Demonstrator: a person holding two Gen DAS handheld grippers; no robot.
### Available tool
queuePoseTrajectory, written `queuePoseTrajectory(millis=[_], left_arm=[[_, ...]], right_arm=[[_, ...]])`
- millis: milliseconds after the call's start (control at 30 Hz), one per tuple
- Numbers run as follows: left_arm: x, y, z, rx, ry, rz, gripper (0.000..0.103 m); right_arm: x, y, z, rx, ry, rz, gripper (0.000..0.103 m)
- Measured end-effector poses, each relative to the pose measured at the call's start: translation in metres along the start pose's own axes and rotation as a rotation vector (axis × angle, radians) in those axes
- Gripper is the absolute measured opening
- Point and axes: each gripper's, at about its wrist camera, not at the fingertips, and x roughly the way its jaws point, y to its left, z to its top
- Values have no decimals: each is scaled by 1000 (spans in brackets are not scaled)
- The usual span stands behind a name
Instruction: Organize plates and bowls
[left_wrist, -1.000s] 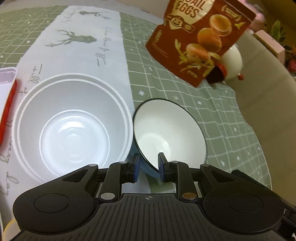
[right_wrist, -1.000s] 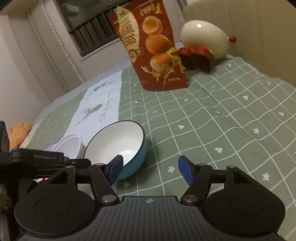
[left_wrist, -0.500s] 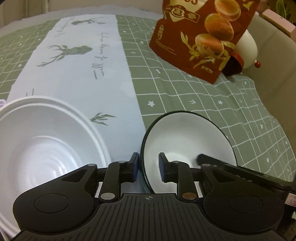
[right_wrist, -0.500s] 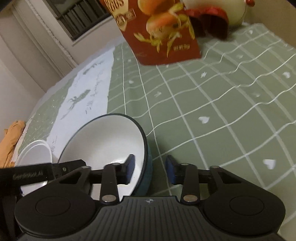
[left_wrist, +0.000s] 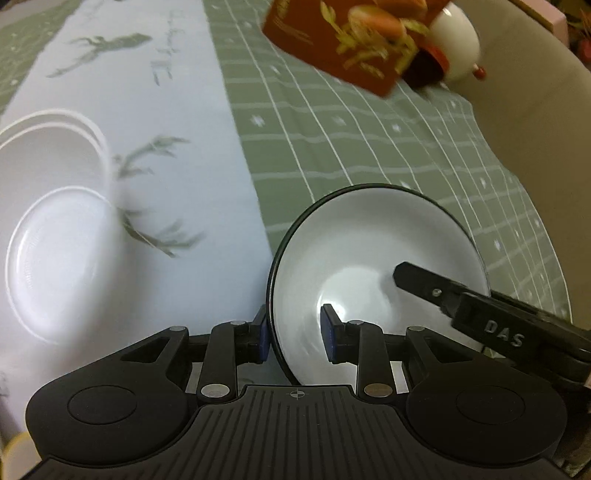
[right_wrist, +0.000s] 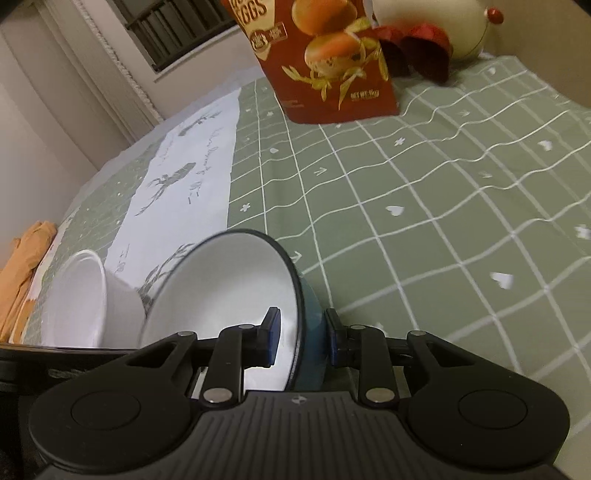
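Left wrist view
Left gripper (left_wrist: 295, 330): its two blue pads are straddling the near rim of the blue bowl (left_wrist: 373, 266), one outside and one inside; a small gap is showing at the inner pad, so I cannot tell if it is clamping.
Blue bowl: it is tilting, white inside, over the green checked tablecloth (left_wrist: 369, 147).
Right gripper (left_wrist: 436, 288): one black finger is reaching into the bowl from the right.
White bowl (left_wrist: 51, 206): it is lying to the left on the white runner (left_wrist: 177, 110), blurred.
Snack bag (left_wrist: 343, 48): it is standing far behind.

Right wrist view
Right gripper (right_wrist: 301, 338): its fingers are pinching the blue bowl (right_wrist: 229, 306) wall, one pad inside, one outside.
White bowl (right_wrist: 88, 302): it is sitting just left of the blue bowl.
Snack bag (right_wrist: 325, 62): it is standing upright at the back.
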Motion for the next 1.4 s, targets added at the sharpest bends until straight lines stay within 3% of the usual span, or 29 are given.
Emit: queuePoseTrajectory(millis=[167, 333, 500, 600, 833, 1033, 1167, 1400], left_arm=[[8, -8, 4, 19, -31, -19, 30], [33, -15, 10, 51, 12, -32, 34], [34, -12, 11, 38, -8, -57, 38], [27, -15, 9, 60, -11, -29, 38], [-23, -9, -3, 53, -99, -54, 38], [-87, 16, -30, -54, -218, -106, 38], [-124, 39, -64, -109, -279, -77, 38], [-157, 85, -121, -199, -296, -18, 38]], right_arm=[[-7, -17, -10, 28, 21, -1, 26], [12, -37, -14, 106, 68, 28, 26], [13, -32, -17, 93, 50, 32, 33], [9, -25, -21, 91, 41, 24, 35], [-17, -5, -25, 132, 24, 54, 35], [-58, 36, -31, 83, -38, 93, 35], [-78, 74, -44, 16, -51, 137, 35], [-94, 140, -83, -109, -46, 183, 36]])
